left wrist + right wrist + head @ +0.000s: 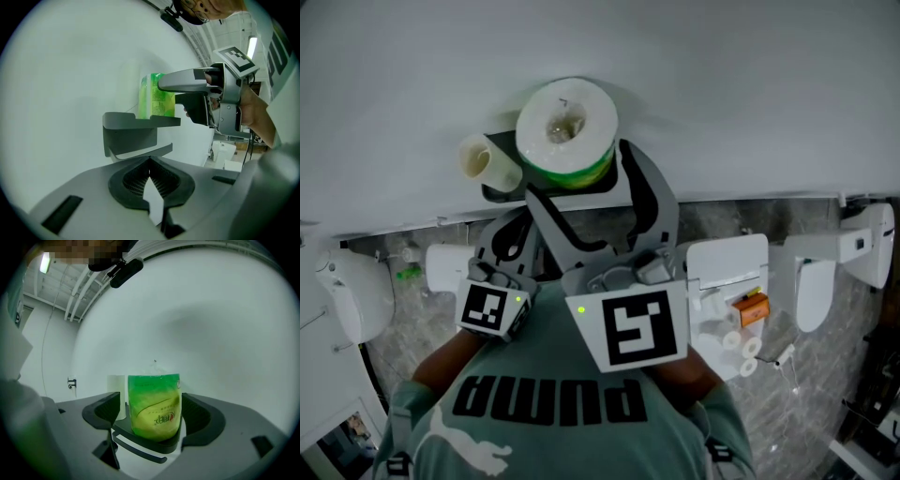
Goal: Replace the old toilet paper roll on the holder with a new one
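A new toilet paper roll (567,127) in green wrapping (154,404) stands on end on the grey wall holder's shelf (136,123). My right gripper (578,171) is open, one finger on each side of the roll, and its pads (202,414) do not press on it. Left of the roll, on the shelf's end, is a smaller cream roll (483,161), white in the right gripper view (117,397). My left gripper (511,239) hangs just below the holder's left end. Its jaws (150,161) meet at the tips, with a thin white sliver of something unclear between the pads.
The white wall (722,84) is directly behind the holder. A curved bar (145,151) runs under the shelf. On the floor below stand white toilets (727,267) (347,295), several small rolls (741,345) and an orange item (752,307).
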Motion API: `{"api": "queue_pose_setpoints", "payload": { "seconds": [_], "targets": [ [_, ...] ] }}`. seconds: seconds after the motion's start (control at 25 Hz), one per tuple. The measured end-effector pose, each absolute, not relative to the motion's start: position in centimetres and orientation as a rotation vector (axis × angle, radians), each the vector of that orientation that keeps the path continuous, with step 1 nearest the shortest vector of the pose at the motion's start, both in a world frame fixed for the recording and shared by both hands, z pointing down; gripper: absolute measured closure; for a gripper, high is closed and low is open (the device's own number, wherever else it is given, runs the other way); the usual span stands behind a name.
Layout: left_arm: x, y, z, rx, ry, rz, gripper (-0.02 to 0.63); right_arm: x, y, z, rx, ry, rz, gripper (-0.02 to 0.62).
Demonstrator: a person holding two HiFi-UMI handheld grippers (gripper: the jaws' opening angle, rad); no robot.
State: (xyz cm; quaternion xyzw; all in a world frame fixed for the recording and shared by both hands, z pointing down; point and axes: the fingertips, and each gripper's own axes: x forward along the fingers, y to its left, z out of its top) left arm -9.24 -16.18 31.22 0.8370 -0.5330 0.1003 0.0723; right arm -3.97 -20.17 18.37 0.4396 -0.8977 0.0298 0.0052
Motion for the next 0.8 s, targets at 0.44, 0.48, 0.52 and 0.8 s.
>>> {"api": "queue_pose_setpoints", "payload": {
  "seconds": [0.44,0.48,0.52,0.8],
  "targets": [
    [-11.4,-15.9,30.8,2.439,-1.732,0.296,0.603,-4.9,-22.2,17.7,1.305,-2.835,0.014,0.173],
    [-11.5,-15.8,30.8,2.433,-1.74,0.295,0.603,-5.0,-22.4,17.6,1.301,-2.839,0.01,0.173],
    [-11.6,-15.8,30.8,2.427,-1.747,0.293,0.603,-5.1,-22.5,17.6,1.297,-2.843,0.007,0.173],
    [-12.0,-15.5,30.9,2.403,-1.769,0.291,0.603,-5.4,-22.6,17.7,1.272,-2.849,-0.003,0.173]
  ]
}}
